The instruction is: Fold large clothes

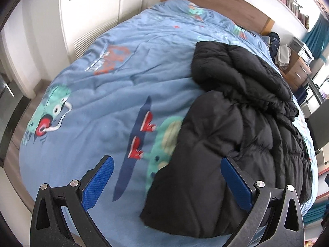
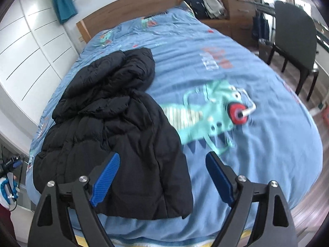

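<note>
A black puffer jacket [image 1: 236, 135] lies folded lengthwise on a blue cartoon-print bedspread [image 1: 98, 103], its hood toward the headboard. In the left wrist view it fills the right half, and my left gripper [image 1: 167, 162] hangs open above the jacket's near left corner, nothing between its blue pads. In the right wrist view the jacket [image 2: 115, 131] lies at the left. My right gripper [image 2: 162, 160] stands open over the jacket's near right edge and hem, holding nothing.
A wooden headboard [image 2: 131, 6] closes the far end of the bed. White wardrobe doors [image 2: 30, 47] line one side. A dark chair [image 2: 296, 41], a wooden dresser [image 2: 238, 6] with bags and clothes stand on the other side. Wood floor runs around the bed.
</note>
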The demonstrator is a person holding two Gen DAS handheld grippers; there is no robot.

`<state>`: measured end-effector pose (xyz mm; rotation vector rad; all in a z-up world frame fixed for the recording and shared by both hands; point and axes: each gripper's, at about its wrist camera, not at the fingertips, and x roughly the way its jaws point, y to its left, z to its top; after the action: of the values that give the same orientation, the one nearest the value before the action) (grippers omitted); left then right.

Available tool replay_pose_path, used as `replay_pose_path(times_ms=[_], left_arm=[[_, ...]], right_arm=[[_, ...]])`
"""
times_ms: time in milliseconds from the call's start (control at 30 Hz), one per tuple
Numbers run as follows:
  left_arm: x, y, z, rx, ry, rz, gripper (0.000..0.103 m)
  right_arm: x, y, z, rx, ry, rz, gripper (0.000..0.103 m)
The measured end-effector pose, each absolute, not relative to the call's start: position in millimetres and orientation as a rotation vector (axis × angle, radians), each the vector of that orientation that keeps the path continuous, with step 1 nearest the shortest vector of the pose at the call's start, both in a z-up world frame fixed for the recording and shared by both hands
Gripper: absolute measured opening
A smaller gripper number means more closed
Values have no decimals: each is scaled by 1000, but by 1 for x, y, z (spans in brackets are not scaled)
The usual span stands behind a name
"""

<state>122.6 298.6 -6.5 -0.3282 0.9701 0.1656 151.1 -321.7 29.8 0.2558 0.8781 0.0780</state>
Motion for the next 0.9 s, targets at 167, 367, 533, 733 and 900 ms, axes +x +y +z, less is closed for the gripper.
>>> replay_pose_path(times_ms=[167, 367, 533, 733, 900], left_arm=[[115, 319, -26, -382, 997, 169, 102], [115, 332, -63, -556, 1021, 37, 102], [121, 336, -91, -643, 1041, -42, 102], [137, 338, -117, -769, 1052, -181, 102], [147, 325, -135, -797, 1101, -277, 102]], right_arm=[[147, -327, 5, 282, 922, 63, 86], [155, -326, -20, 332, 976, 89, 86], [166, -324, -44, 345, 1036, 114, 86], [182, -326, -68, 366, 1089, 140, 86], [197, -324, -85, 398, 1123, 187, 86]])
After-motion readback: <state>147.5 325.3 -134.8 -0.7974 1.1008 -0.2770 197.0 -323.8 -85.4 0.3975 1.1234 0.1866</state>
